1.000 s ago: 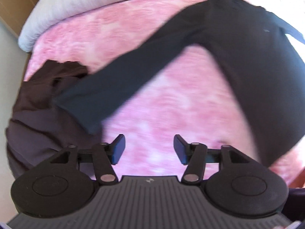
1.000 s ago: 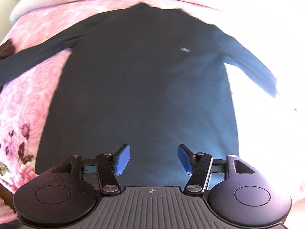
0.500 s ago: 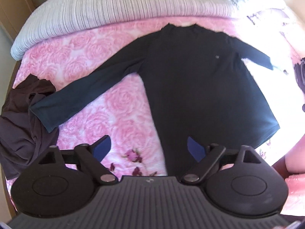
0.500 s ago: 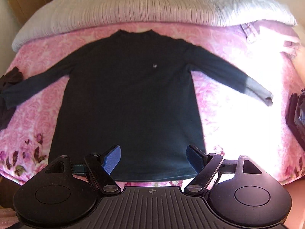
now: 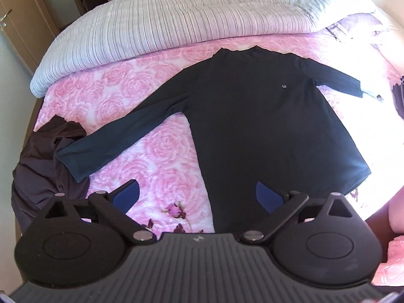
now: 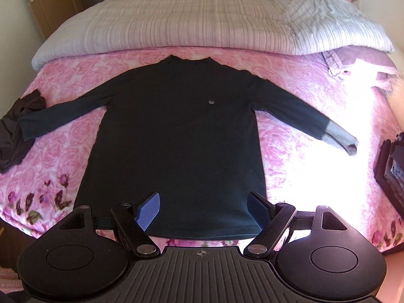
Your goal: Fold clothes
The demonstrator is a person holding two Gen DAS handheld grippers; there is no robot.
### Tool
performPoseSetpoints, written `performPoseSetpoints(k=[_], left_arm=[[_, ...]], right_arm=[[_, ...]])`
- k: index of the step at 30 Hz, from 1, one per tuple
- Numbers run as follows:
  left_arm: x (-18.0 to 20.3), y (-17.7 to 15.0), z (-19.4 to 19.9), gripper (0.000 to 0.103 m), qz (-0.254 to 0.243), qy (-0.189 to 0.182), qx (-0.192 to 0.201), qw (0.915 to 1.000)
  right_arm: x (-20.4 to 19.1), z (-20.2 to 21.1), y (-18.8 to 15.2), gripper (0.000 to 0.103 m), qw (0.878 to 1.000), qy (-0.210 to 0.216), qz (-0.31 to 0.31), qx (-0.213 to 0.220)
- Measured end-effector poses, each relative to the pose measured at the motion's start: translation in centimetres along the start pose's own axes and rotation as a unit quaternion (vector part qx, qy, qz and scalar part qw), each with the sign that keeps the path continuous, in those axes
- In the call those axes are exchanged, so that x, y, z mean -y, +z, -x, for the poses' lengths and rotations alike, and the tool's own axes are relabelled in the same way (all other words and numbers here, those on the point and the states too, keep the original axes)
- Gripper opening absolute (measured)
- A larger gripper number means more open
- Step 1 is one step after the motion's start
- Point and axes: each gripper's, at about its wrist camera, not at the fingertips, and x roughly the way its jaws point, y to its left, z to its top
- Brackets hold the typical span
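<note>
Both grippers above shirt [image 6: 176, 131] (flat)

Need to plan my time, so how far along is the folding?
Done: the dark long-sleeved shirt lies flat, sleeves spread, on the pink rose-print bedspread. In hand: nothing; left gripper opening, right gripper open. Left: every fold, plus the crumpled brown garment.
</note>
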Motion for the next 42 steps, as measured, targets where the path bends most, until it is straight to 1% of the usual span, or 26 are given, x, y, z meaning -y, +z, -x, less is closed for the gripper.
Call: performPoseSetpoints(k=[4,10,14,17,24,28,31,33,36,39,42], left_arm=[[0.4,-0.5,0.4,0.1,-0.003,0.009,0.001,1.0],[1.0,-1.8,1.2,0.1,-0.008,0.038,0.003,0.9992],[0.9,-2.6,1.5,0.1,0.001,0.043,0.004,0.9991],[0.9,-2.8,1.4,0.1,-0.001,0.039,0.001,0.9992],[0.5,-2.2,0.5,0.1,-0.04,0.018,0.012,0.999],[-0.9,-1.7,-0.2,0.1,-0.048,0.012,0.02,0.9986],[-2.5,-1.8,-0.6,0.1,-0.034,0.008,0.019,0.9992],[-3.6,-2.1,-0.9,0.099,-0.026,0.012,0.016,0.9995],[-5.7,-2.9,-0.8,0.099,-0.007,0.027,0.015,0.9995],[-7.8,-3.7,-0.7,0.099,0.011,0.043,0.014,0.9989],[-10.5,-4.7,-0.2,0.1,0.031,0.073,0.012,0.9968]], right_arm=[[-0.4,-0.3,-1.0,0.079,1.0,0.007,0.01,-0.002],[-0.2,-1.3,-3.0,0.079,1.0,0.017,0.012,-0.021],[-0.2,-1.8,-4.2,0.079,0.999,0.023,0.012,-0.034],[-0.6,-2.0,-4.9,0.079,0.999,0.022,0.015,-0.04],[-2.5,-2.7,-5.3,0.079,0.998,0.019,0.005,-0.053],[-4.0,-3.2,-4.9,0.079,0.998,0.006,-0.004,-0.061],[-5.3,-3.7,-4.3,0.079,0.998,0.003,0.006,-0.07],[-6.2,-4.0,-3.9,0.079,0.997,0.002,0.014,-0.074],[-7.5,-5.0,-3.1,0.079,0.997,0.004,0.025,-0.077],[-9.6,-6.0,-1.9,0.079,0.996,0.027,0.057,-0.065],[-12.5,-7.0,-0.4,0.079,0.991,0.063,0.111,-0.039]])
